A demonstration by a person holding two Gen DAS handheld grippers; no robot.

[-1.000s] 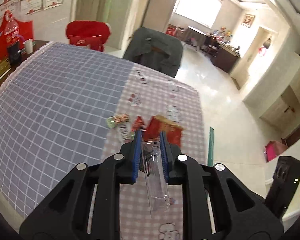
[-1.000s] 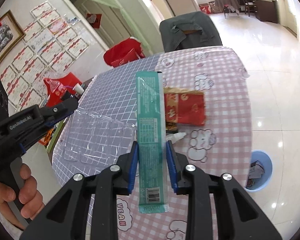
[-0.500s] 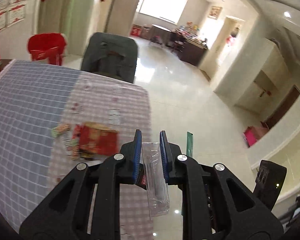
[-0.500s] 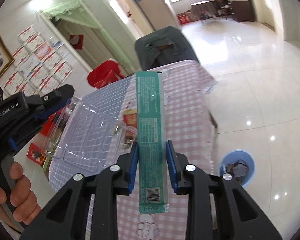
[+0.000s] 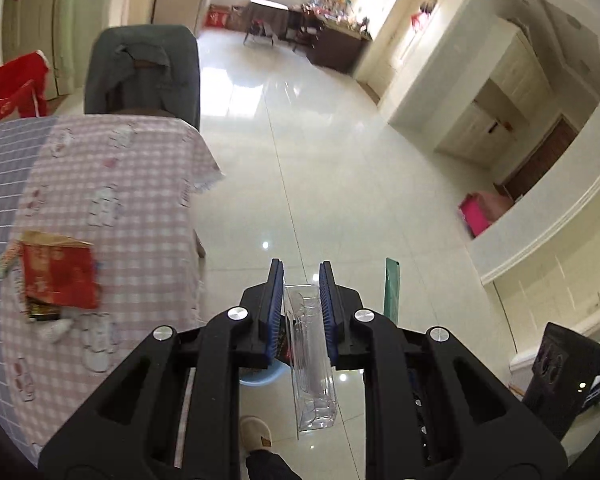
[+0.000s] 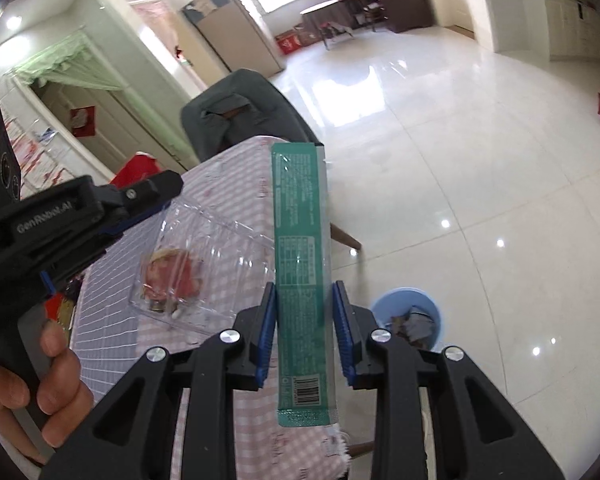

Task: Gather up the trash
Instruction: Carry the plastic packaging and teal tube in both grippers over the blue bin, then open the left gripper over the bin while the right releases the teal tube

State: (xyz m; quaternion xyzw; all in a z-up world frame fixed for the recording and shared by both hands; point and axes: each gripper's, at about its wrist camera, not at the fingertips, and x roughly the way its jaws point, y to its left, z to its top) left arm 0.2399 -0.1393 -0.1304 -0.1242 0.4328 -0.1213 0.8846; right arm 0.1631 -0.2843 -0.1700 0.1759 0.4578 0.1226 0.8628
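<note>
Between the blue-padded fingers of the left gripper (image 5: 301, 312) sits a clear plastic tray (image 5: 312, 360), clamped edge-on and hanging out over the tiled floor (image 5: 340, 168), off the edge of the worktop (image 5: 140, 200). And the right gripper (image 6: 305, 332) is loaded too: its fingers are closed on a long teal wrapper (image 6: 302, 280), held flat and pointing straight ahead. From the right wrist view, the left gripper shows up at the left side, the person's hand (image 6: 40, 392) wrapped around its handle, the clear tray fanned out beyond its tip. Down on the floor just past the right gripper waits a blue bin (image 6: 410, 320) with scraps already inside. Back on the pink checked cloth, near the worktop's edge, a red packet (image 5: 58, 276) lies among a few smaller bits of litter. Further off, a chair draped in grey fabric (image 5: 144, 72) stands at the worktop's far end.
</note>
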